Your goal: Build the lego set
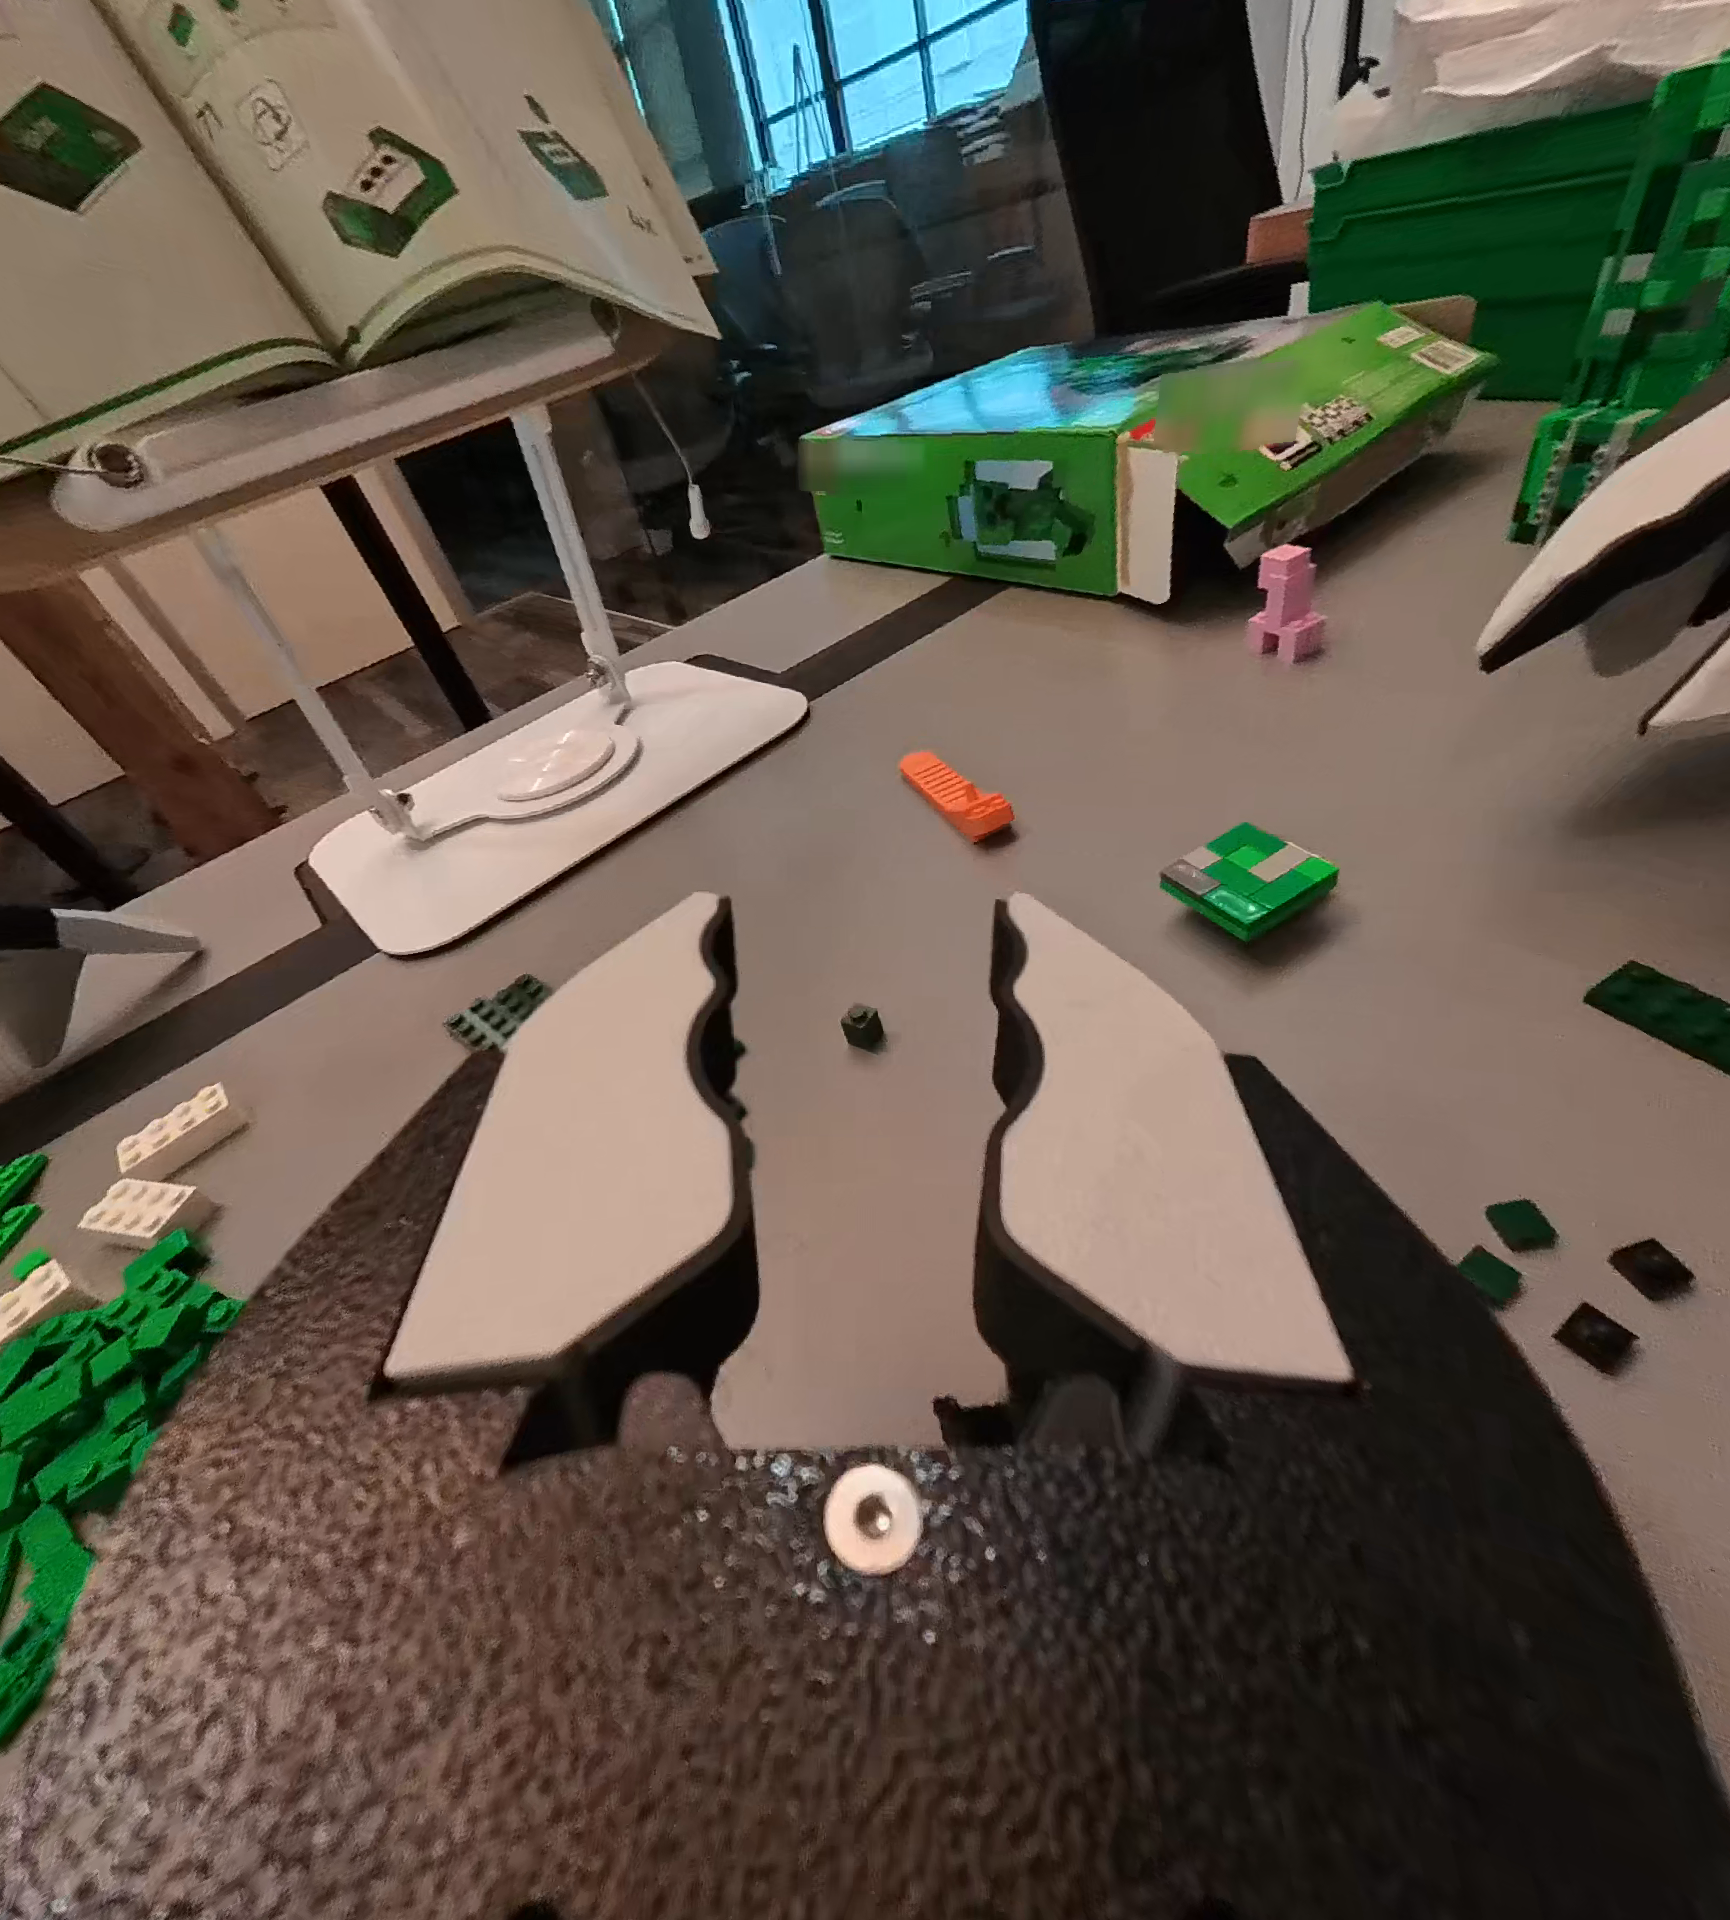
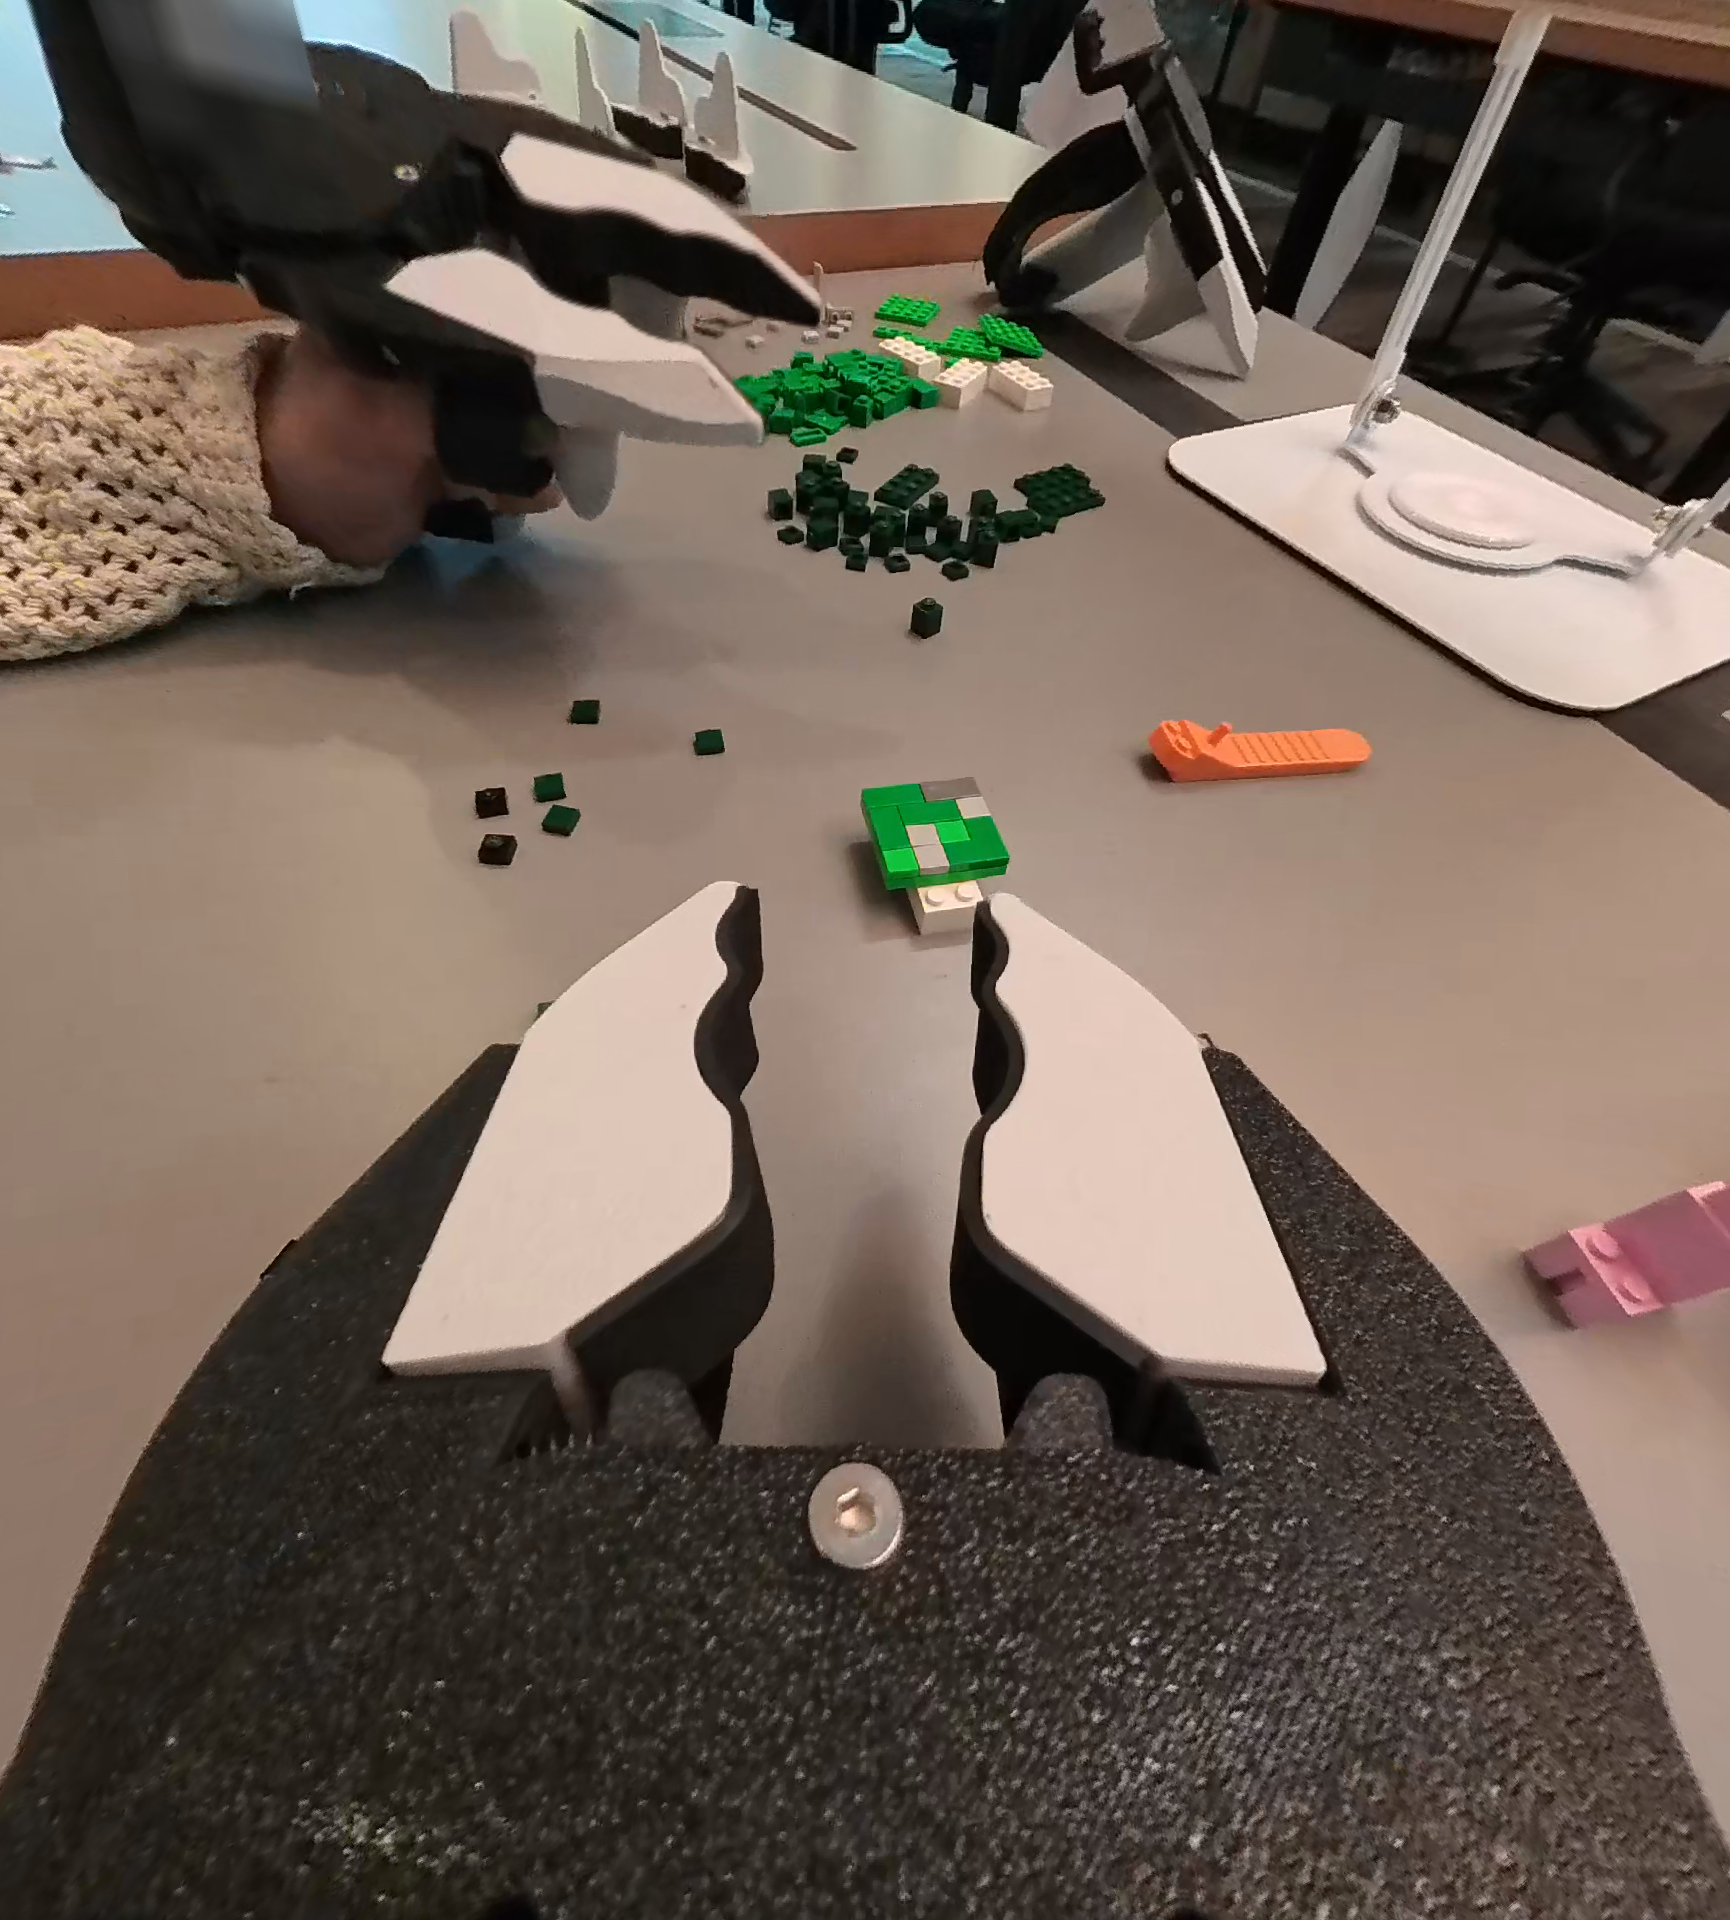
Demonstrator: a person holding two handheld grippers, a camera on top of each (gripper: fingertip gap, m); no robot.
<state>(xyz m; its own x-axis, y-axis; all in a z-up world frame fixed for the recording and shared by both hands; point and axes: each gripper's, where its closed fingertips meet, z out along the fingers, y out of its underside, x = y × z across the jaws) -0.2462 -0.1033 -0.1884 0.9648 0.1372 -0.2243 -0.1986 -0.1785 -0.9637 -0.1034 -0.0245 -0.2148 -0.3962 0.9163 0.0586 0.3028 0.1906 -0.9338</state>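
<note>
Grey counter (image 1: 1204,727), office room behind. Left tool (image 1: 863,935) parted, empty, above counter; lone dark stud brick (image 1: 863,1029) on counter in line with gap. Brick likely light, rigid, slick plastic, tiny: pinch flat sides squarely or it may squirt out. Right tool (image 2: 866,914) parted, empty, aimed at green tile panel (image 2: 934,831) with white brick under near edge; panel stiff, take by opposite edges. Beyond: orange separator (image 1: 956,795), pink pig (image 1: 1285,603), green box (image 1: 1131,457), loose brick piles (image 2: 871,457).
</note>
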